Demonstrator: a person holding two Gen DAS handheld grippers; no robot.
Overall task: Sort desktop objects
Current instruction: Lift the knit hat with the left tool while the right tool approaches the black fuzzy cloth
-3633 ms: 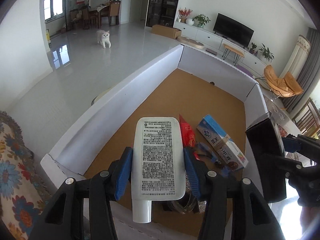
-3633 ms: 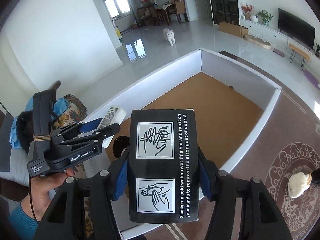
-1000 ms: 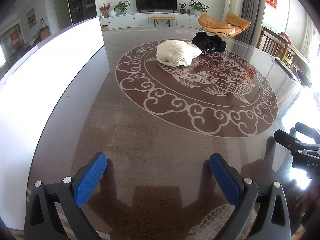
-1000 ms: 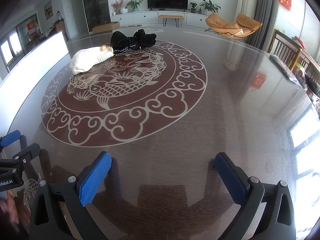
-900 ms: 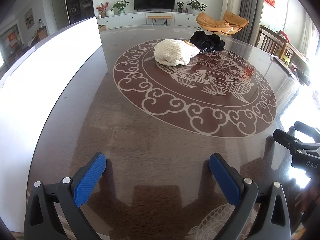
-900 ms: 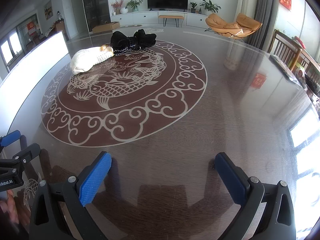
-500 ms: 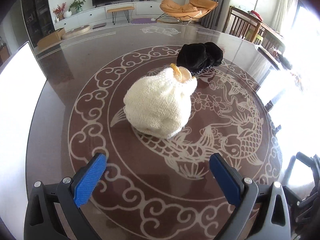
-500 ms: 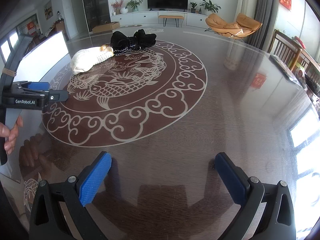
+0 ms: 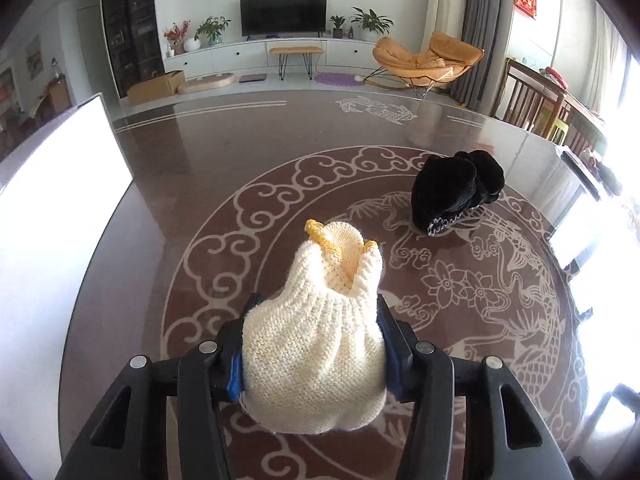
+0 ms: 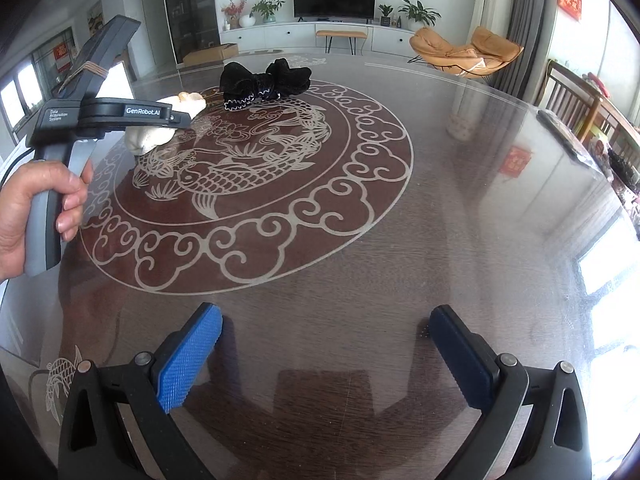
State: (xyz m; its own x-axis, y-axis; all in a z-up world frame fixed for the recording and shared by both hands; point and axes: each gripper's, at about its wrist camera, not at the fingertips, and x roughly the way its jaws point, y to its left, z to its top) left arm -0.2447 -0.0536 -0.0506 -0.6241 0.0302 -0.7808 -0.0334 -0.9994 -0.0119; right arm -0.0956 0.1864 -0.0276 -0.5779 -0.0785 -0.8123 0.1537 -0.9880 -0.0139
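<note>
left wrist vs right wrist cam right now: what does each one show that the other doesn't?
Only the left wrist view: the left gripper head-on, its jaws just closed and the pads squeezing the cream knit glove, plus the glove's yellow-edged cuff.

Only the right wrist view: the right gripper open and empty over bare tabletop, and the person's hand on the left gripper's handle.

Both: the glossy patterned table, the black velvet bow lying on it apart from the glove, and the TV wall behind.

The left gripper [image 9: 312, 344] has swung over to the cream knitted glove [image 9: 316, 356]. Its jaws have just been closing and now squeeze the glove between them.
</note>
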